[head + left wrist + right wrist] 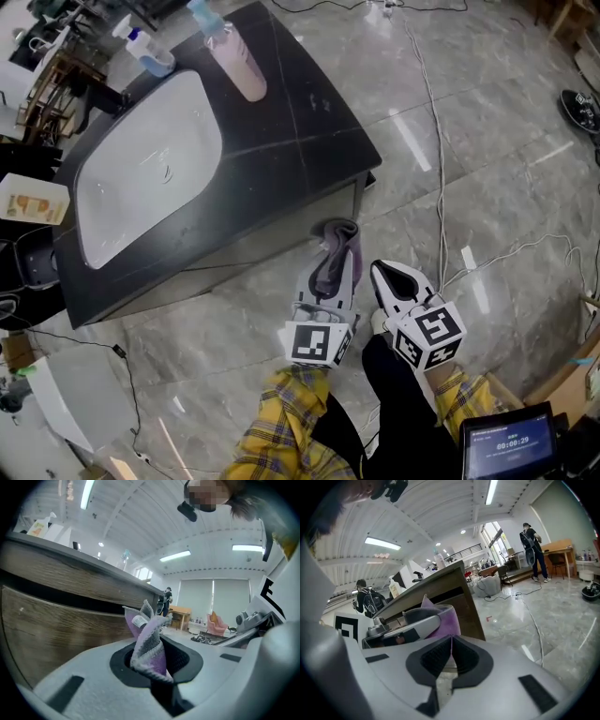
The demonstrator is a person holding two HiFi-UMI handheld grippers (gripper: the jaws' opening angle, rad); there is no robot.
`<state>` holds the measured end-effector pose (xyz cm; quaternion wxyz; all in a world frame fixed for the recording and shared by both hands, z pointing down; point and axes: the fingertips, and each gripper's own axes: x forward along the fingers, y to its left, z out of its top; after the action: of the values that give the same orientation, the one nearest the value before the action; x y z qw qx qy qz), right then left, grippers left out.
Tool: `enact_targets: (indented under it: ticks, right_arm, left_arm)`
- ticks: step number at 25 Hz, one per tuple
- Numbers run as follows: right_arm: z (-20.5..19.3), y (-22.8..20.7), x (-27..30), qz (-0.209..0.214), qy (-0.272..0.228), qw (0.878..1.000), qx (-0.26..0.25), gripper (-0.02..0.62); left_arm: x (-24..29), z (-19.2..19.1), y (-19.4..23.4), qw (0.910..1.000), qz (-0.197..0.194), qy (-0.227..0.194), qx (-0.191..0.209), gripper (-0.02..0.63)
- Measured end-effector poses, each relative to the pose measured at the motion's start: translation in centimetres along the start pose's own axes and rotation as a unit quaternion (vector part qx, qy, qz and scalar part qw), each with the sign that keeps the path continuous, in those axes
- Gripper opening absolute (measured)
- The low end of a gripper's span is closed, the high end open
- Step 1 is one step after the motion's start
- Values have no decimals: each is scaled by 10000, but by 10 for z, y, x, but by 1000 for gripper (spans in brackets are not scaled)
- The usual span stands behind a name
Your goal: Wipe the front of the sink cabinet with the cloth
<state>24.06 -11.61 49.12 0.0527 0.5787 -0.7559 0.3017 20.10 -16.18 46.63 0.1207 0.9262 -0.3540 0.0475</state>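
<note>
A purple and grey cloth (335,249) sticks out of my left gripper (330,274), whose jaws are shut on it, close to the front right corner of the sink cabinet (281,234). In the left gripper view the cloth (149,641) stands bunched between the jaws, with the brown wood-grain cabinet front (51,630) just to the left. My right gripper (392,281) is beside the left one, jaws shut and empty, over the floor. From the right gripper view the cloth (443,620) and the cabinet (454,597) lie ahead.
The black countertop (300,103) holds a white basin (141,169), a pink bottle (236,58) and a blue-capped bottle (150,52). Cables (436,159) run over the marble floor on the right. A tablet (506,441) sits at the lower right. People stand in the distance (532,541).
</note>
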Motion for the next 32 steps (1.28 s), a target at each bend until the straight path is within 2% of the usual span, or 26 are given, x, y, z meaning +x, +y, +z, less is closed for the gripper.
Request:
enact_targets:
  ticks: [12,20,27,32]
  right_arm:
    - [-24,108,32,565,199,9976,-353,6]
    - [-57,175,48,858,352,9938,-609,6]
    - [-75,213,69,1073,365,9908,-740,6]
    - [-89,229,85,1264,455,9873,-846,6]
  left_arm:
    - [-103,2,78,9968,752,-197,-175,49]
    - [-172,-7,129,9923,1184,-327,-172,50]
    - [-223,-23,178,9865,1613,-260,-76,50]
    - [-232,-36,205,9829,1825,-233,-47,49]
